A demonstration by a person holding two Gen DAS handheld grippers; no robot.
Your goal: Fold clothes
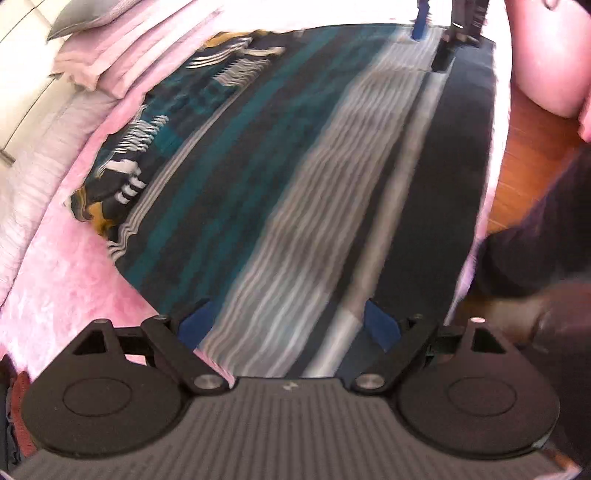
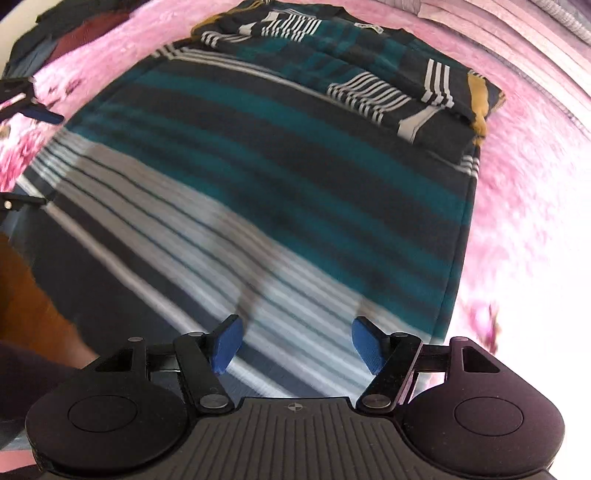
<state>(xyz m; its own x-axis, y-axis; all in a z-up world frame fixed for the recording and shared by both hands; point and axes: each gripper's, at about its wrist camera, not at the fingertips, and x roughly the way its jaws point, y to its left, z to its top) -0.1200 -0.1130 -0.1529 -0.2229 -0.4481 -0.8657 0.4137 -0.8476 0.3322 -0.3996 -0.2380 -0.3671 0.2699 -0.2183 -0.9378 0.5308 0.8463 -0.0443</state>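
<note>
I see the garment [image 2: 280, 155] lying flat on the blanket [image 2: 524, 206] that covers the bed. My 2 grippers sit along its near hem: the left gripper [image 1: 290, 325] toward one end, the right gripper [image 2: 295, 343] toward the other. Its folded sleeves [image 2: 388, 92] lie on the far part. Beyond the garment, folded bedding [image 1: 96, 62] is stacked, with a pillow [image 1: 85, 16] on top.

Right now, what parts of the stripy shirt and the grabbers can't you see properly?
- Left wrist view: the striped shirt is smeared by motion blur; its near hem is hidden behind the left gripper.
- Right wrist view: the right gripper covers the shirt's near edge, so touching cannot be told.
- The pile of clothes is cut off by the frame edge.
</note>
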